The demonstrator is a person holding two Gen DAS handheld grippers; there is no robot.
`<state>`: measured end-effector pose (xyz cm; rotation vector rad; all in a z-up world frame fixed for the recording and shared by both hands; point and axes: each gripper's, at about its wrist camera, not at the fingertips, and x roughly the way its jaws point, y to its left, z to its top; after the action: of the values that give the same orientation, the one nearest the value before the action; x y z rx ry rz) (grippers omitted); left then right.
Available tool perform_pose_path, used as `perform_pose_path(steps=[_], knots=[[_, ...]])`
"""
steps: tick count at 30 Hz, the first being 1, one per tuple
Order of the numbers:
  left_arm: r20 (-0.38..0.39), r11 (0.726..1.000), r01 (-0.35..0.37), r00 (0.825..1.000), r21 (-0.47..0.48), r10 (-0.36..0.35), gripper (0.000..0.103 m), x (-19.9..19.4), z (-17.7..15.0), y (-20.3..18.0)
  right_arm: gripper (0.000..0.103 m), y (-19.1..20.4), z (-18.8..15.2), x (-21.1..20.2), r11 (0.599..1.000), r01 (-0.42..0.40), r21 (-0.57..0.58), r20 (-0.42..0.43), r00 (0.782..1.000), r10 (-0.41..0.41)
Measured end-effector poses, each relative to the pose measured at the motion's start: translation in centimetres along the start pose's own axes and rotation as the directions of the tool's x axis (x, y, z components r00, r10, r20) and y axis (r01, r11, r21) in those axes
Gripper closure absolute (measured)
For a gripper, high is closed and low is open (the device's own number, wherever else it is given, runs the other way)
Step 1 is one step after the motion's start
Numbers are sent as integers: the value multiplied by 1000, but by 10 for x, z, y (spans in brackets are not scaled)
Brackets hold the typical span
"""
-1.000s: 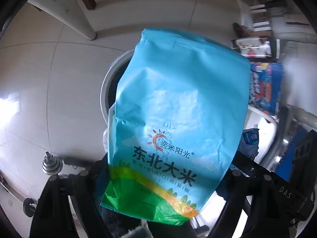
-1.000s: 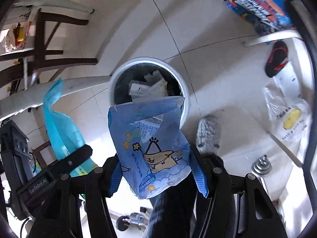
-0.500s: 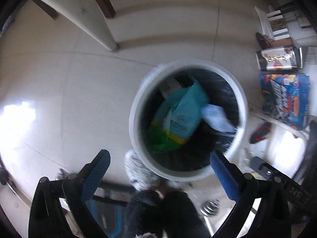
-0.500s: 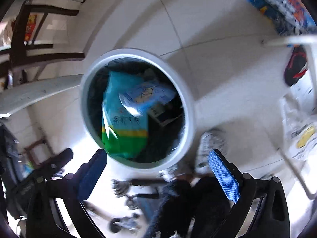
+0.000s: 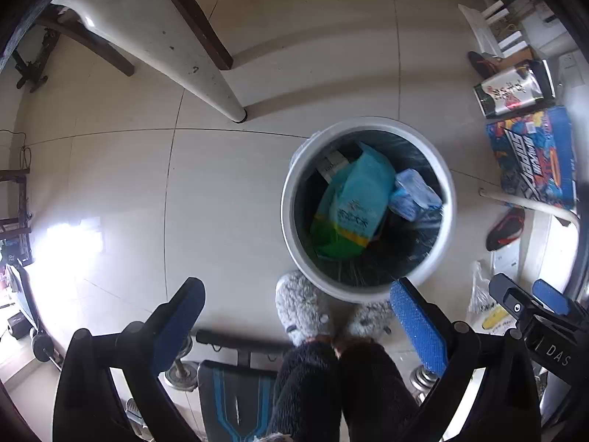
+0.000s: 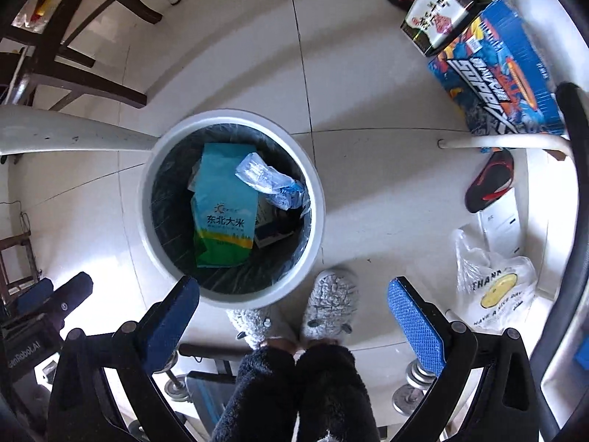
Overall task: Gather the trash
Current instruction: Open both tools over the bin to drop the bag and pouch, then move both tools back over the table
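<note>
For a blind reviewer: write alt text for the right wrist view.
A white round bin with a dark liner holds a turquoise rice bag and a crumpled blue wrapper. The right hand-held gripper hangs open and empty above grey slippers.

Pale glossy floor tiles (image 5: 228,191) with thin dark grout lines fill both views, with a bright glare patch (image 5: 70,243) at the left. A white table leg (image 5: 206,73) and dark wooden chair legs (image 6: 84,77) stand on them. Colourful boxes (image 6: 500,73) and a white plastic bag (image 6: 493,287) lie along the right side, near black-and-red slippers (image 6: 489,180).
</note>
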<state>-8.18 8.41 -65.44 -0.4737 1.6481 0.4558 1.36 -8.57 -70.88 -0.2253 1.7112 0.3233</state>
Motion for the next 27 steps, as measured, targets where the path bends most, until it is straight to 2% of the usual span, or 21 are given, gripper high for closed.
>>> perform_pose_path(steps=[10,21,27], knots=[[10,1000,12,1000,17,-13,0,-103,-38,-7,0,2,-41,-105,1000,-1,-11,20,1000,1],[38,998,38,998,50,-40,0,-224,-72,-3,0,14,-81,-263,999,-32,-36,77,996,35],[102,995,41,993,89,-50,0,-293,-77,0,0,17,-99,-340,999,-51,-13,110,993,52]])
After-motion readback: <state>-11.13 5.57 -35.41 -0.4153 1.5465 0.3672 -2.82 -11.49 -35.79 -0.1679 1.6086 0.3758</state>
